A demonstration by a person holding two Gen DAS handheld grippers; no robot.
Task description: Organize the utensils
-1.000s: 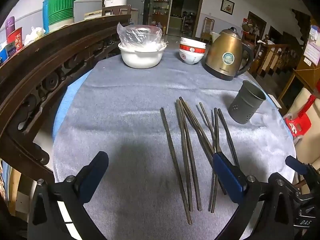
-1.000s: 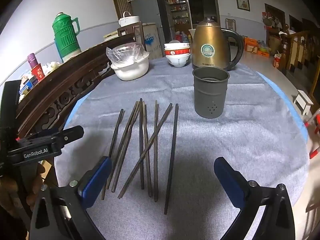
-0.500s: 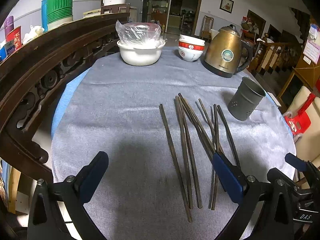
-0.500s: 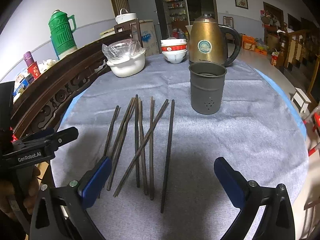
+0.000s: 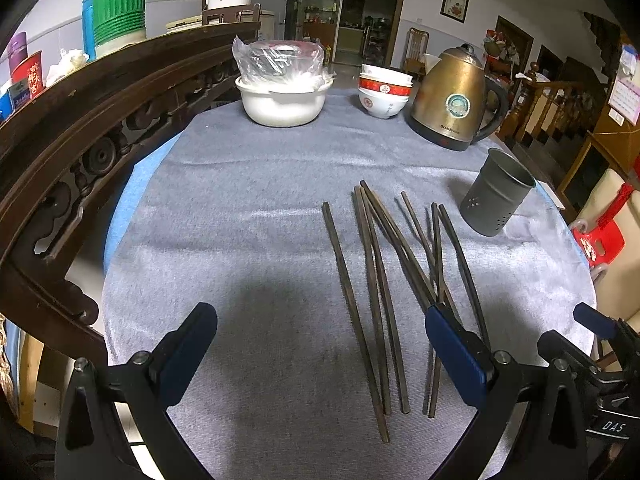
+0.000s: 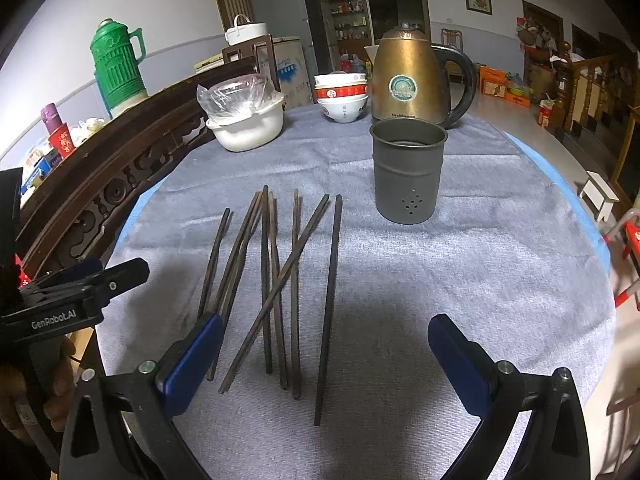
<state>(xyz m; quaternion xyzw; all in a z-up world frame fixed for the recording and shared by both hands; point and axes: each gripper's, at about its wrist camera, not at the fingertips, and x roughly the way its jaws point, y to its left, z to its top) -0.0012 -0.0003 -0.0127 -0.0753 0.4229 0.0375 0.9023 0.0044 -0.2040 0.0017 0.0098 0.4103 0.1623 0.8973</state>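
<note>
We held the left claw (image 5: 320,350) and right claw (image 6: 326,354) wide open and empty above dark wooden chopsticks (image 6: 276,280) scattered on the grey-clothed counter (image 6: 460,260) beside the upright grey perforated metal holder (image 6: 408,170).

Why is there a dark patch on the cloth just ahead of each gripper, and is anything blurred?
Left wrist view: the left gripper shadows the gray cloth; chopsticks sharp. Right wrist view: similar shadow ahead of the right gripper; fisheye bends the table rim.
</note>
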